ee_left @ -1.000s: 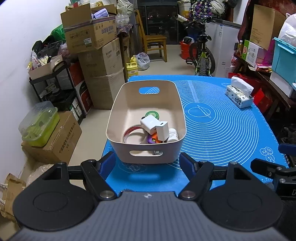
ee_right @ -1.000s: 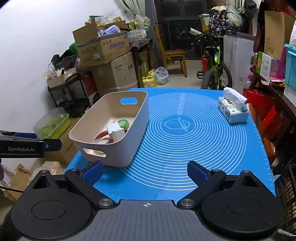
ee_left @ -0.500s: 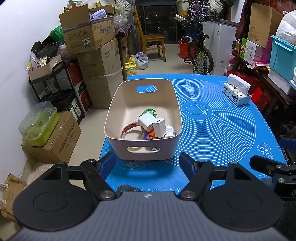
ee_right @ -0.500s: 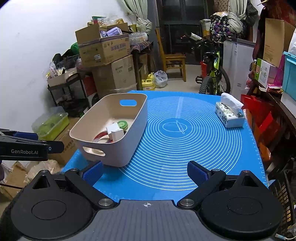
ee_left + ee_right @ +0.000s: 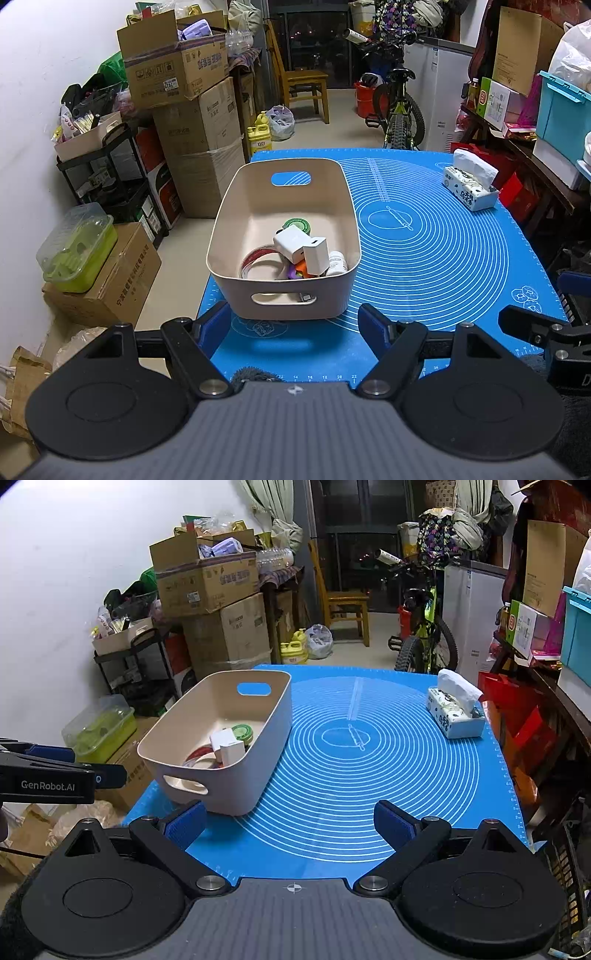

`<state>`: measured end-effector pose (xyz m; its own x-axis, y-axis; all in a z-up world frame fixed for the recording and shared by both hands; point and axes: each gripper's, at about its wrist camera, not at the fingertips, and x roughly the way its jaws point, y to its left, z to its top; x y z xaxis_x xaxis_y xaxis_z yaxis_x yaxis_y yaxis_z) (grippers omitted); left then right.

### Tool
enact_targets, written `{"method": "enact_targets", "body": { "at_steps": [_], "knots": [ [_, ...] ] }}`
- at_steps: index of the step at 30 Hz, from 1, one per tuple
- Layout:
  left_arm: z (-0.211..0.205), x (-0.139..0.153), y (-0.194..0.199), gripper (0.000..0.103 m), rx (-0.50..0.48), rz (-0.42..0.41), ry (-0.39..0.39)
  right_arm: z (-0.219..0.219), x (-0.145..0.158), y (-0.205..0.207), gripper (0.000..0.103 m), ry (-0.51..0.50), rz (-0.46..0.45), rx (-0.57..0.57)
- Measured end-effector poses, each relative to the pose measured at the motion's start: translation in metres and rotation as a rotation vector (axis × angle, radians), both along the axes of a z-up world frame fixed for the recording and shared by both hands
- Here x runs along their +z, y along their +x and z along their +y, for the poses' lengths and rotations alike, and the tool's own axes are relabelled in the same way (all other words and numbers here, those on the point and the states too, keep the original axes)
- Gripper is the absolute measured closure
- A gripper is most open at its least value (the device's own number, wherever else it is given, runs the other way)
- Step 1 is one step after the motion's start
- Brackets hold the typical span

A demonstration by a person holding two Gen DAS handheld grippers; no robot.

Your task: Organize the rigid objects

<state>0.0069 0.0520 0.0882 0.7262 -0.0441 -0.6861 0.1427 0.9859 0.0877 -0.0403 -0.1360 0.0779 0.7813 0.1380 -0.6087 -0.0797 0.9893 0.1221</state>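
Note:
A beige plastic bin (image 5: 236,236) (image 5: 273,738) stands on the left part of the blue mat (image 5: 424,258) (image 5: 351,775). It holds two white charger cubes (image 5: 301,249) (image 5: 229,747), a tape roll (image 5: 258,262), a green-lidded tin (image 5: 296,224), a small white bottle (image 5: 337,263) and an orange and purple piece (image 5: 297,271). My left gripper (image 5: 293,326) is open and empty, just short of the bin's near wall. My right gripper (image 5: 291,821) is open and empty over the mat's near edge, right of the bin.
A tissue pack (image 5: 471,184) (image 5: 456,710) lies at the mat's far right. Stacked cardboard boxes (image 5: 192,122), a black shelf cart (image 5: 107,173) and a green lidded container (image 5: 77,251) stand left of the table. A bicycle (image 5: 397,107) and chair (image 5: 306,88) stand behind it.
Both grippers have drawn back and up from the bin and mat. The bin looks smaller and farther. Both stay open and empty.

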Motion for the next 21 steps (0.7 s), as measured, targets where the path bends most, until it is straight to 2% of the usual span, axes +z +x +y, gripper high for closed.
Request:
{"method": "enact_targets", "body": {
  "at_steps": [21],
  "knots": [
    [-0.0023,0.0014,-0.0012,0.027,-0.006,0.002,-0.007,0.0002,0.0013,-0.0018,0.006,-0.003,-0.004,0.003]
  ]
}}
